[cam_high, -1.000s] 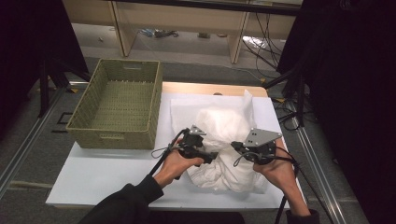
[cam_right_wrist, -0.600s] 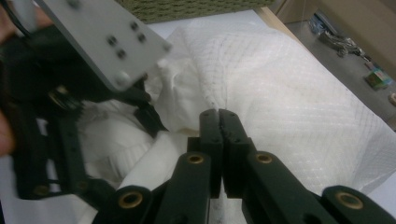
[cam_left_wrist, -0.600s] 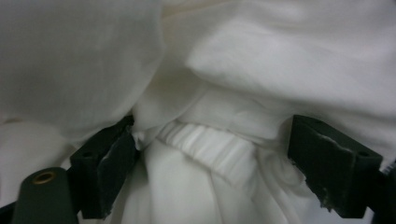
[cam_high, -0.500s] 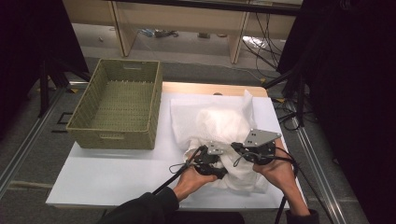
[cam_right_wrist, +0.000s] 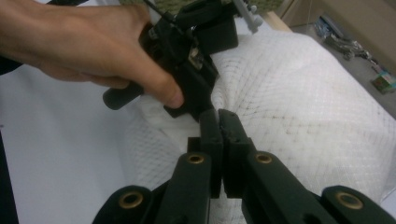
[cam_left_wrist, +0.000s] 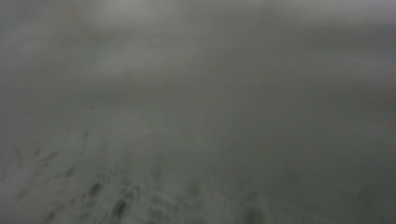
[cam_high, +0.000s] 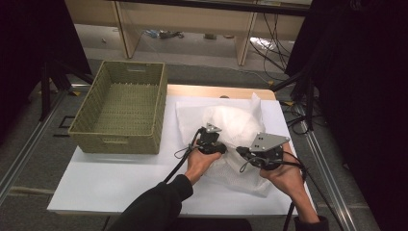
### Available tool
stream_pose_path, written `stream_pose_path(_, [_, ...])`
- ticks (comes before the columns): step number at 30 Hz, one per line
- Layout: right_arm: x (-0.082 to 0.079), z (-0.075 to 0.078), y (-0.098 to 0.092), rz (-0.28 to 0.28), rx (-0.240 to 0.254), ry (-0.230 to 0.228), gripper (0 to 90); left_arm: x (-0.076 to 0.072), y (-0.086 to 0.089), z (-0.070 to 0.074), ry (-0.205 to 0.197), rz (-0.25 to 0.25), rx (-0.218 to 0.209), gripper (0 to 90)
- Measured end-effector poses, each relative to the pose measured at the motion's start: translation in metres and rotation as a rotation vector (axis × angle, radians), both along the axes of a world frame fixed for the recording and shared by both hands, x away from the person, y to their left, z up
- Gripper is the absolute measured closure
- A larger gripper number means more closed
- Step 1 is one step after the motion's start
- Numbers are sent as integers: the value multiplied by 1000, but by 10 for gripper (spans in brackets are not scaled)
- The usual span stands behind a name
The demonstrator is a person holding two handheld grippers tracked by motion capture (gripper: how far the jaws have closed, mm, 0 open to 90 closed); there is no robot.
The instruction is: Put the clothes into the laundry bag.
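Soft white mesh, matt black grippers

The mesh bag (cam_right_wrist: 299, 98) looks like netted cloth over white padding; the right gripper (cam_right_wrist: 219, 122) is matt black plastic with brass-coloured rivets; the basket (cam_high: 120, 106) at upper left is rough woven wicker.

A lab-like recording room: dark curtains (cam_high: 365, 96), bare shelving (cam_high: 192, 19), loose cables (cam_high: 274, 43) on the floor.

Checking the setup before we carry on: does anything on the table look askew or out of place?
The white mesh laundry bag lies rumpled and bunched on the white table, edges uneven, with both grippers at it. The green woven basket sits squarely, overhanging the table's left edge.
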State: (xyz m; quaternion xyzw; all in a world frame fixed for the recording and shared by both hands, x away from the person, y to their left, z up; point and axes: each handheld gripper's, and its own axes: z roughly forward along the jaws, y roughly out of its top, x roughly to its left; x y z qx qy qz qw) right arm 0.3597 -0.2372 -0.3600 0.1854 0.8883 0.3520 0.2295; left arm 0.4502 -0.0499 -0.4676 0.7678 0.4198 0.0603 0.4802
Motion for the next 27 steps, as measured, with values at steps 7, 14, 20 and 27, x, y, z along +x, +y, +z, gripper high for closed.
stream_pose_path(7, [3, -4, -6, -14, 1, 11, 900, -33, 38, 23, 13, -69, 76, 297])
stream_pose_path(14, [3, -4, 1, -5, -3, 15, 900, -52, 56, 12, 148, -150, 79, 308])
stream_pose_path(20, [3, -7, 1, -3, -8, 20, 900, -50, 24, 2, 51, -195, 111, 702])
stream_pose_path(27, [1, -2, -1, 2, 5, 8, 900, -35, 15, 28, 38, -158, -8, 760])
